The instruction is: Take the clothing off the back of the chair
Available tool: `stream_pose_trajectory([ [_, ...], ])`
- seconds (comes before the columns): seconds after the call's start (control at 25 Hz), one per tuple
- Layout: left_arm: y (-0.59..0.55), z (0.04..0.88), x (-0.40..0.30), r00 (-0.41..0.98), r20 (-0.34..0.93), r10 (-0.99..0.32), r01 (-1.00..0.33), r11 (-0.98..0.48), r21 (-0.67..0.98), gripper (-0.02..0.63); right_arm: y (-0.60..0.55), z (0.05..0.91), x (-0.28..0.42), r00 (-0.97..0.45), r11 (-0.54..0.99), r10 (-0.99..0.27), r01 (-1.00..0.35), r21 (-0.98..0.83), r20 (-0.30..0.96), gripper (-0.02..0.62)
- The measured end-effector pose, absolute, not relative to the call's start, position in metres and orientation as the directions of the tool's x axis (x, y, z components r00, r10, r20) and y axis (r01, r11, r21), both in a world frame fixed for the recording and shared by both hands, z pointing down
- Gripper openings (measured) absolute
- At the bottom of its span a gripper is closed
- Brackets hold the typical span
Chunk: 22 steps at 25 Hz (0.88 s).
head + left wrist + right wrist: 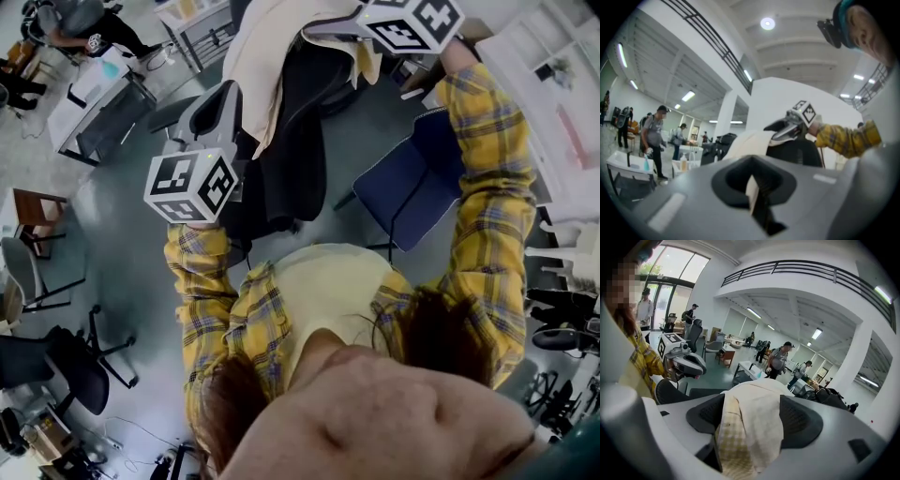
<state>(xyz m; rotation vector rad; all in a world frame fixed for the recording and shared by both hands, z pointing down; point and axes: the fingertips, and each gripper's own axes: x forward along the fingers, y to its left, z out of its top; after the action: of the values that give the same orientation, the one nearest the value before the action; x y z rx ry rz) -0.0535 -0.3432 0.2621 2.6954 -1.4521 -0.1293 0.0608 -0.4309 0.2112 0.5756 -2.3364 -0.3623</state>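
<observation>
Although your left gripper (755, 190) pinches a thin edge of the cream fabric garment (267, 56), it hangs over the back of the black office chair (305, 150) at upper centre, your right gripper (752, 420) spreads its jaws wide around it unclamped, so the lifting-off seems all ahead.

Three views, one garment
From the head we look steeply down. Our two gripper cameras ride close behind their own jaws, facing each other across the cream garment (754, 418), which all three views share.
</observation>
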Motion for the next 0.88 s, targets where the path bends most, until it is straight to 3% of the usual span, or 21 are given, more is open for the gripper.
stream_pose_trajectory([
  [0.2, -0.341, 0.263, -0.054, 0.555, -0.051, -0.83, -0.823, -0.557, 0.111, 0.006, -0.435, 0.22, 0.056, -0.575, 0.866, -0.498, -0.283, 0.413, 0.649, 0.31],
  [0.56, -0.33, 0.26, -0.058, 0.545, -0.068, -0.835, -0.827, -0.549, 0.118, 0.006, -0.442, 0.219, 0.062, -0.538, 0.824, -0.566, -0.363, 0.435, 0.624, 0.303],
  [0.72, -0.32, 0.26, -0.063, 0.535, -0.071, -0.842, -0.834, -0.54, 0.113, 0.006, -0.442, 0.218, 0.062, -0.519, 0.791, -0.612, -0.388, 0.474, 0.597, 0.186],
  [0.88, -0.308, 0.259, -0.072, 0.516, -0.071, -0.853, -0.846, -0.521, 0.114, 0.006, -0.441, 0.215, 0.061, -0.495, 0.753, -0.657, -0.395, 0.527, 0.568, 0.126],
])
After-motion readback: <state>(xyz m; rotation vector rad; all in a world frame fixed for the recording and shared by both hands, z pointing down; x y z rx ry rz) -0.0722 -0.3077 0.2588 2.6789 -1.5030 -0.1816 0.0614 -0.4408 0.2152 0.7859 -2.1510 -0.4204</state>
